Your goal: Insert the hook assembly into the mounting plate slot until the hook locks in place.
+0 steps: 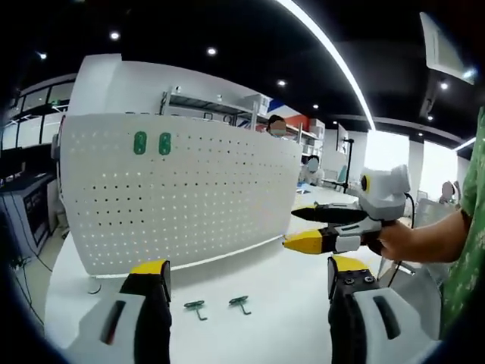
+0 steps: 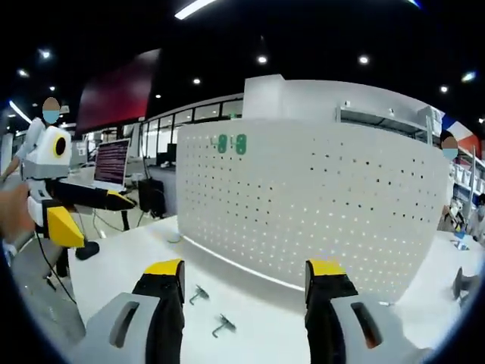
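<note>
A white perforated mounting plate [image 1: 182,189] stands upright on the white table [image 1: 280,326]. Two green pieces [image 1: 140,142] are fixed near its upper left corner. Two small metal hooks [image 1: 195,307] [image 1: 240,303] lie on the table in front of it, just beyond my left gripper [image 1: 246,273], which is open and holds nothing. My right gripper [image 1: 290,229] comes in from the right in a hand, jaws apart. In the right gripper view the plate [image 2: 318,205], green pieces [image 2: 231,143] and hooks [image 2: 198,294] [image 2: 223,326] lie ahead of the open right gripper [image 2: 246,273]. The left gripper [image 2: 106,221] is at the left.
A monitor [image 2: 111,163] and a dark stand [image 2: 87,250] sit on a desk to the left of the table. Shelving [image 1: 220,106] rises behind the plate. A person in a green sleeve [image 1: 466,227] is at the right edge. A cable [image 1: 95,288] lies by the plate's left foot.
</note>
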The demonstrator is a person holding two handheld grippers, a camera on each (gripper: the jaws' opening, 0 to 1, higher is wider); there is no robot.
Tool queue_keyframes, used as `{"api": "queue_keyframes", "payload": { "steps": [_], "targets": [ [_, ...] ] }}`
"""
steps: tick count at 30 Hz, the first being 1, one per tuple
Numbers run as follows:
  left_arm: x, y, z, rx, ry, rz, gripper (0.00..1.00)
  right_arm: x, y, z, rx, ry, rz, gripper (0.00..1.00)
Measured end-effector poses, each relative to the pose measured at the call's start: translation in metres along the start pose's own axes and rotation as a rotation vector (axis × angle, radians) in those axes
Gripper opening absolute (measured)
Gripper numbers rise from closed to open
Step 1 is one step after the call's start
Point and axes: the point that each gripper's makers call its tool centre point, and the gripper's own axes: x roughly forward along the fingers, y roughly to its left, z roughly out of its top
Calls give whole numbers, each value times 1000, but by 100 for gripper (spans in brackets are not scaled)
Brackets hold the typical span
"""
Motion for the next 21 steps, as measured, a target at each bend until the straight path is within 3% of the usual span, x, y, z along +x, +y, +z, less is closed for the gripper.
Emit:
{"api": "queue_keyframes", "payload": {
  "steps": [10,16,21],
  "targets": [
    [3,2,2,9,0,-2,87,4,1,-16,-14,26,13,61],
    [13,1,-7,32,41,-32,86,2,0,-19,-10,29,6,61],
    [27,-1,-17,69,82,-76,78,1,-5,-23,-4,36,-5,60]
  ]
}}
